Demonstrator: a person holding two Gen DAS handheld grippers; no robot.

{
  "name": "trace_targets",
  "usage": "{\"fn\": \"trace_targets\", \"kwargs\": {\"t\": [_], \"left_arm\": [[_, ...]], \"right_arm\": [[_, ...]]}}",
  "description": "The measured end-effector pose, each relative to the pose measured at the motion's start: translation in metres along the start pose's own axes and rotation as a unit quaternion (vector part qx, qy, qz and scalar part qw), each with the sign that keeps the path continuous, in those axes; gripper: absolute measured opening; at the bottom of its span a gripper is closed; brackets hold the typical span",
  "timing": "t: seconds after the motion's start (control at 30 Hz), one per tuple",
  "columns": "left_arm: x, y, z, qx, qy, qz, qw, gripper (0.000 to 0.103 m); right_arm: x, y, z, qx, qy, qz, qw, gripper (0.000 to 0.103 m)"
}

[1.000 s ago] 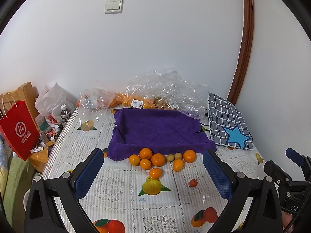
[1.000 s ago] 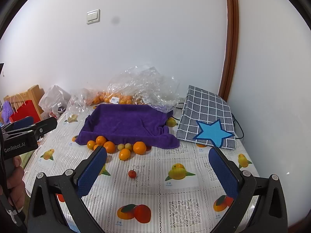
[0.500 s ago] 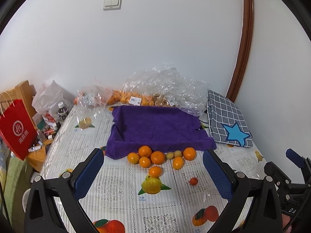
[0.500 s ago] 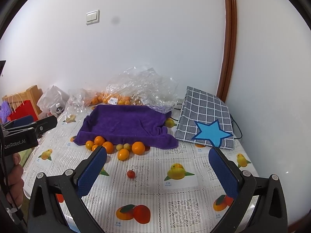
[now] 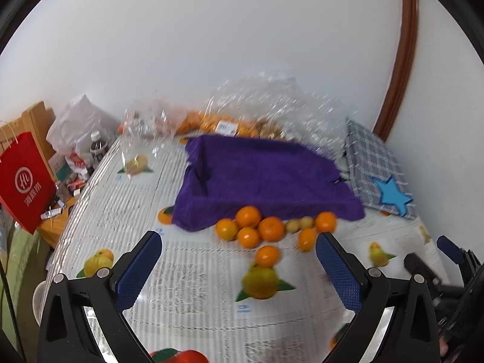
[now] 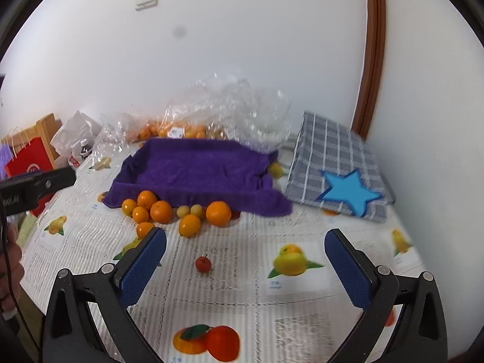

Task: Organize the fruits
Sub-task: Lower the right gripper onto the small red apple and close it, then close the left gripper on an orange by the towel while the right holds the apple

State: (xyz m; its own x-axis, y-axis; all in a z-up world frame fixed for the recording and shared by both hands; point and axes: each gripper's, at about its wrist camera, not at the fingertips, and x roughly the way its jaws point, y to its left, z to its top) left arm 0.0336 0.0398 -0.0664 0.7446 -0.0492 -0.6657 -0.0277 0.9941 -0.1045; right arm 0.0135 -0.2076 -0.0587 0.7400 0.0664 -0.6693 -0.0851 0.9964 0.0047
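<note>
Both grippers hover above the table (image 6: 242,299) with jaws spread wide and empty: left gripper (image 5: 239,264), right gripper (image 6: 245,260). Between the right one's pads lies bare cloth with only a small red fruit (image 6: 203,264) at 12 o'clock. The oranges (image 6: 160,211) cluster just beyond, at 11 o'clock, touching the near edge of the purple tray (image 6: 196,169), whose long axis runs left to right. A checked bag (image 6: 332,163) lies at 2 o'clock, near the wall.
</note>
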Motion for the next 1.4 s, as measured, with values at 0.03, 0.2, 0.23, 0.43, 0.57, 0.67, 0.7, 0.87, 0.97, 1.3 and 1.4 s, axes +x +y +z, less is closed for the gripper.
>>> {"fn": "trace_targets", "kwargs": {"t": [0.03, 0.2, 0.23, 0.43, 0.57, 0.67, 0.7, 0.87, 0.97, 1.3, 1.4], "left_arm": [[0.007, 0.005, -0.003, 0.001, 0.002, 0.004, 1.0, 0.103], [0.05, 0.032, -0.02, -0.022, 0.051, 0.005, 0.9985, 0.102], [0.058, 0.037, -0.023, -0.026, 0.058, 0.005, 0.998, 0.1], [0.083, 0.059, -0.043, -0.053, 0.068, 0.003, 0.9963, 0.091], [0.093, 0.064, -0.051, -0.053, 0.084, -0.013, 0.9949, 0.076], [0.099, 0.062, -0.053, -0.047, 0.084, -0.024, 0.9951, 0.075], [0.1, 0.061, -0.054, -0.045, 0.085, -0.029, 0.9949, 0.075], [0.108, 0.053, -0.057, -0.047, 0.082, -0.05, 0.9943, 0.061], [0.113, 0.047, -0.055, -0.044, 0.083, -0.059, 0.9938, 0.061], [0.128, 0.049, -0.028, -0.064, 0.063, -0.059, 0.9942, 0.061], [0.136, 0.051, -0.019, -0.07, 0.06, -0.078, 0.9927, 0.061]], "right_arm": [[0.007, -0.002, -0.002, 0.009, 0.005, 0.01, 1.0, 0.103], [0.049, -0.008, -0.015, 0.043, 0.029, 0.036, 0.998, 0.1], [0.055, -0.007, -0.018, 0.041, 0.033, 0.034, 0.998, 0.094], [0.093, 0.012, -0.04, 0.007, 0.078, 0.055, 0.995, 0.066], [0.11, 0.021, -0.052, -0.002, 0.093, 0.066, 0.994, 0.058], [0.116, 0.023, -0.056, -0.001, 0.105, 0.091, 0.99, 0.052], [0.118, 0.024, -0.057, -0.002, 0.109, 0.097, 0.989, 0.049], [0.117, 0.03, -0.059, -0.033, 0.099, 0.08, 0.991, 0.033], [0.116, 0.025, -0.058, -0.03, 0.099, 0.087, 0.991, 0.023], [0.126, -0.002, -0.039, -0.024, 0.076, 0.065, 0.995, 0.023], [0.131, -0.008, -0.034, -0.018, 0.069, 0.066, 0.995, 0.023]]}}
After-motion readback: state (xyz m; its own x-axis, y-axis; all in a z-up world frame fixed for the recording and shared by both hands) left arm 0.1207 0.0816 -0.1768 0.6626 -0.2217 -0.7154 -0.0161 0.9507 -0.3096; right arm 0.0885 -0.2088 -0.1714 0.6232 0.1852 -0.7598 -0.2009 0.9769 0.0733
